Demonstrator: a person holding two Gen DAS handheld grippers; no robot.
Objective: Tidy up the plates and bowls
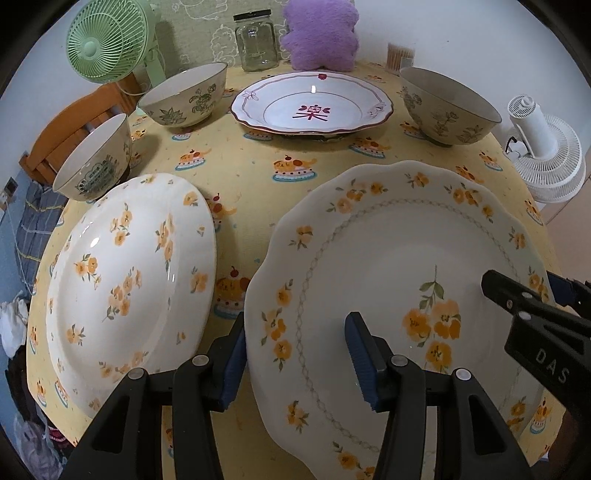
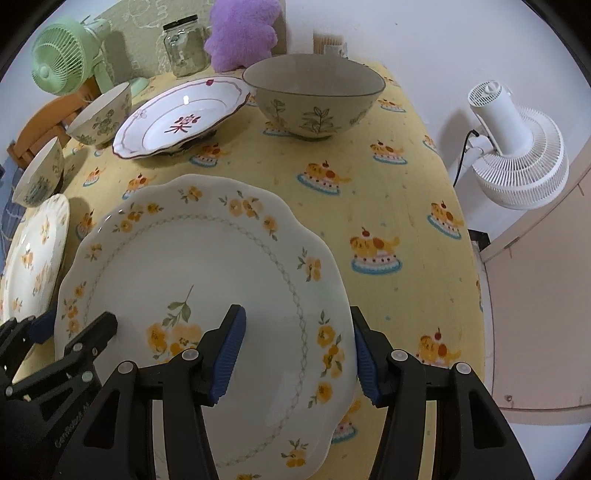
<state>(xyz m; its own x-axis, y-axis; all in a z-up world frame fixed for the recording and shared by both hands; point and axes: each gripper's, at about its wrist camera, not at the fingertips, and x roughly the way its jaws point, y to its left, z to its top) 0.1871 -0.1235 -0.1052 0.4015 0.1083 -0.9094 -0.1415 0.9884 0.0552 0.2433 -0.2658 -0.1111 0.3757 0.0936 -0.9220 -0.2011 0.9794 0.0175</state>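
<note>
A large scalloped plate (image 1: 388, 258) (image 2: 207, 266) with yellow flowers sits between both grippers, slightly off the yellow tablecloth (image 2: 399, 206). My left gripper (image 1: 299, 362) (image 2: 74, 325) is shut across its left rim, one pad outside and one inside. At the opposite rim my right gripper (image 2: 299, 354) (image 1: 524, 291) grips the same way. A smaller flowered plate (image 1: 129, 266) (image 2: 33, 258) lies to the left. At the back stand a pink-rimmed plate (image 1: 312, 107) (image 2: 181, 118) and three leaf-patterned bowls (image 1: 188, 96) (image 1: 96, 158) (image 1: 448, 103).
A glass jar (image 1: 256, 40), a purple plush (image 1: 321, 33) and a toothpick holder (image 1: 399, 55) line the table's back edge. A green fan (image 1: 107, 40) stands back left over a wooden chair (image 1: 74, 125). A white fan (image 2: 517, 147) stands beyond the right edge.
</note>
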